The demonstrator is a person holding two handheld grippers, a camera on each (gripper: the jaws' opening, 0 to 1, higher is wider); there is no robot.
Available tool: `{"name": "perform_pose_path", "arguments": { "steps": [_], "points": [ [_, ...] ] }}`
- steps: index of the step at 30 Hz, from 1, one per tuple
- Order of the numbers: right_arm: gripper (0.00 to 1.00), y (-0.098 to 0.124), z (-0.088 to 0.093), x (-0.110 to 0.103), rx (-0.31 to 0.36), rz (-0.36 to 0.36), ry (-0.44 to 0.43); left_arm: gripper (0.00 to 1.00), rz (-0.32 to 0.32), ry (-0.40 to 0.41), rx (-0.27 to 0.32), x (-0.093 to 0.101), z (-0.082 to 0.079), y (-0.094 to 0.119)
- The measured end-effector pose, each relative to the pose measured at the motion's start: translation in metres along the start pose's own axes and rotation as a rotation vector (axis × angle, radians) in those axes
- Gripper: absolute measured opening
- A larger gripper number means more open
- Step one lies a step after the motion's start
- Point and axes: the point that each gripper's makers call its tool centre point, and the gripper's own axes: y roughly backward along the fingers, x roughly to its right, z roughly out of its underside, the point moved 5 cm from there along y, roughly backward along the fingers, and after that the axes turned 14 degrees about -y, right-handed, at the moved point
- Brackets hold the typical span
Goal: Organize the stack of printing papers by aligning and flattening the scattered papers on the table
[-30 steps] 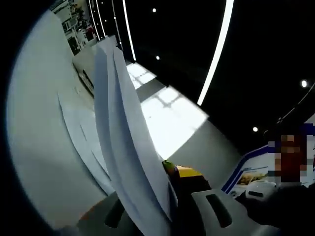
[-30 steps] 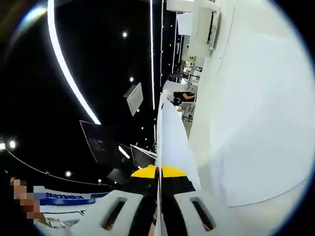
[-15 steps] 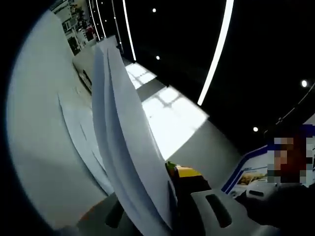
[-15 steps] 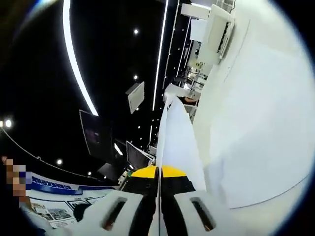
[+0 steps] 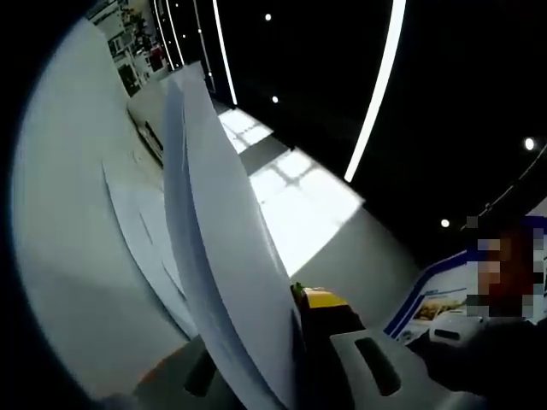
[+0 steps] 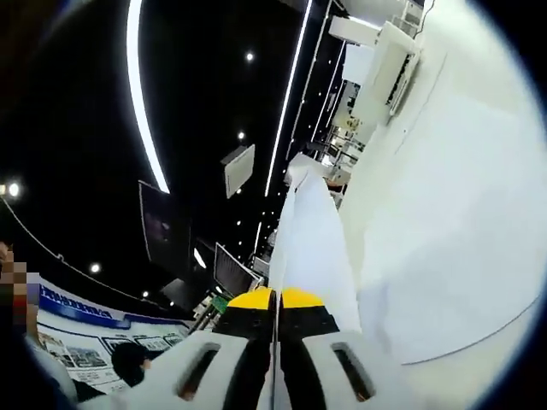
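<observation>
Left gripper view: left gripper (image 5: 295, 342) clamped on papers (image 5: 218, 248) rising edge-on between its fingers; table (image 5: 68, 256) beside.

Right gripper view: right gripper (image 6: 275, 312) pinched on the same sheaf. Step: aligning. Next: tap edges level on the table.

Both views high contrast: dark ceiling, bright white surfaces. Left gripper view: LED strip light (image 5: 376, 102) running 12 to 3 o'clock is blown out, small spot lights (image 5: 527, 143) flare slightly. Sunlit floor patch (image 5: 299, 205) at centre is overexposed. Held paper sheets (image 5: 222, 256) read grey-blue, shaded, soft near the lens. Right gripper view: curved strip light (image 6: 141, 94) at 10 o'clock clipped; white table (image 6: 461, 213) at 3 o'clock near-saturated, low detail. Strong fisheye bending at edges, straight lines bowed. Background mildly soft.
</observation>
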Motion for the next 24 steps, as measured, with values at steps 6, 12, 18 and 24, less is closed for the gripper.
{"name": "perform_pose_path", "arguments": {
  "steps": [6, 12, 18, 24],
  "points": [
    [0.05, -0.004, 0.007, -0.004, -0.037, 0.011, 0.139, 0.08, -0.006, -0.018, -0.008, -0.001, 0.001, 0.001],
    [0.11, -0.007, 0.012, -0.010, -0.048, 0.001, 0.209, 0.06, -0.006, -0.041, -0.013, 0.000, 0.002, 0.000],
    [0.17, -0.004, 0.006, -0.012, -0.023, 0.009, 0.293, 0.06, -0.016, -0.043, 0.000, -0.002, -0.001, 0.002],
    [0.22, 0.005, -0.014, -0.022, 0.008, 0.027, 0.452, 0.06, -0.016, -0.037, 0.002, 0.001, 0.000, 0.000]
  ]
}}
